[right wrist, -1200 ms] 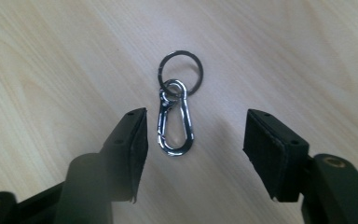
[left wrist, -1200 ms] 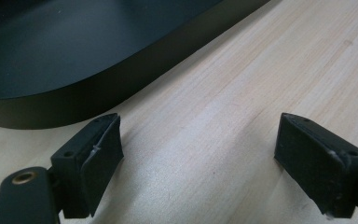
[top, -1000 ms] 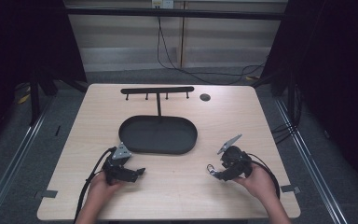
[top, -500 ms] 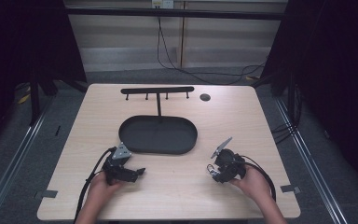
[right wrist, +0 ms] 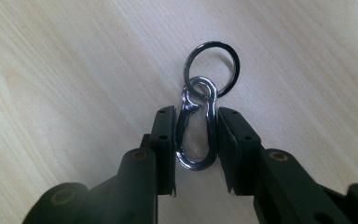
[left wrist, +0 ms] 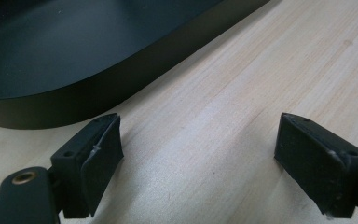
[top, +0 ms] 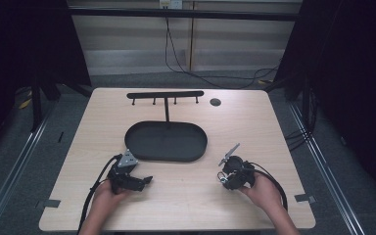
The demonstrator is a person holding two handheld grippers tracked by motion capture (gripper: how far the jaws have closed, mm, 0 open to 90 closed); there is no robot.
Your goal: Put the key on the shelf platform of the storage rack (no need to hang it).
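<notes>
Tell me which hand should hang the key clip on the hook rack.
Right. The right tool already grips the key clip, with its ring free. The left tool is open beside the tray. The hook rack stands behind the tray.

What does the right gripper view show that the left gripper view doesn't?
Right gripper view: the right gripper shut on a metal snap hook with a key ring linked through its eye. Left gripper view: the left gripper open, holding nothing, with the black oval tray just beyond it. Both: the light wooden table.
</notes>
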